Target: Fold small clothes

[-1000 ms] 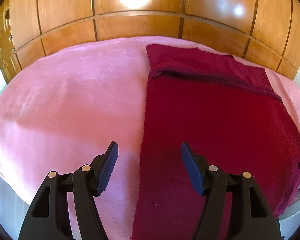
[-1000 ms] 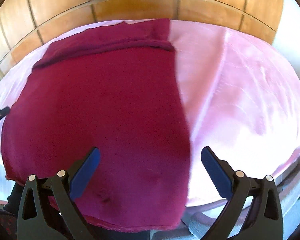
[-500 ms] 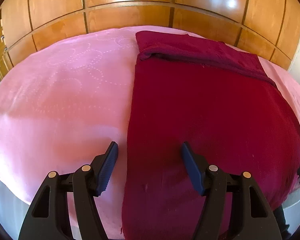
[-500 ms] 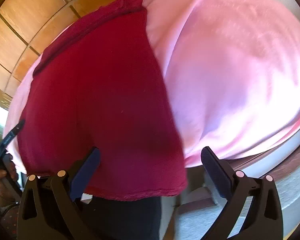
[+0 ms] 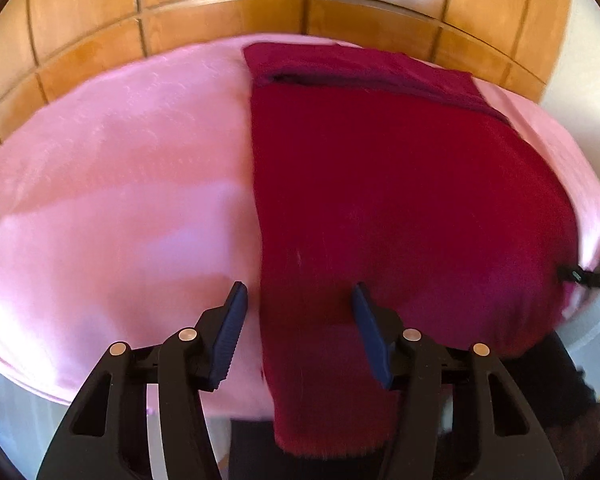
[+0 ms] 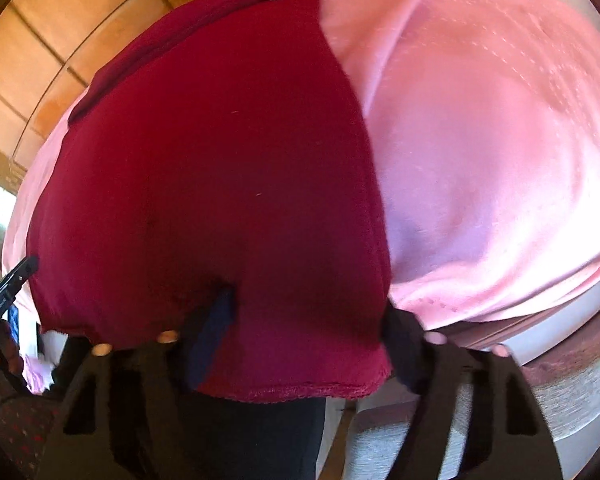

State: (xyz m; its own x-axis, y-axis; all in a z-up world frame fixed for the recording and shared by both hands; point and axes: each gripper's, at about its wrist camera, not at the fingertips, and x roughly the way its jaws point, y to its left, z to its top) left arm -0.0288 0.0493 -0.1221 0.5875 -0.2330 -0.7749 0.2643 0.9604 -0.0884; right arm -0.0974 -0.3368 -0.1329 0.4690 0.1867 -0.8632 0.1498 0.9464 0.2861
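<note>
A dark red garment (image 5: 400, 200) lies flat on a pink bedcover (image 5: 120, 200), its far end folded over and its near hem hanging over the bed's front edge. My left gripper (image 5: 300, 320) is open, its fingers astride the garment's near left edge. In the right wrist view the garment (image 6: 220, 180) fills the left half. My right gripper (image 6: 308, 340) is open at the garment's near right corner; the hanging hem lies between its fingers and hides the right one in part.
A wooden panelled wall (image 5: 300, 0) stands behind the bed. The bed's white side (image 6: 560, 328) and grey floor lie below the front edge. The right gripper's tip shows in the left wrist view (image 5: 580, 276), and the left gripper's tip shows at the right wrist view's left edge (image 6: 12, 284).
Both grippers have moved down and toward the bed's front edge. The right gripper has tilted and closed in on the garment's near right corner. Both stay open.
</note>
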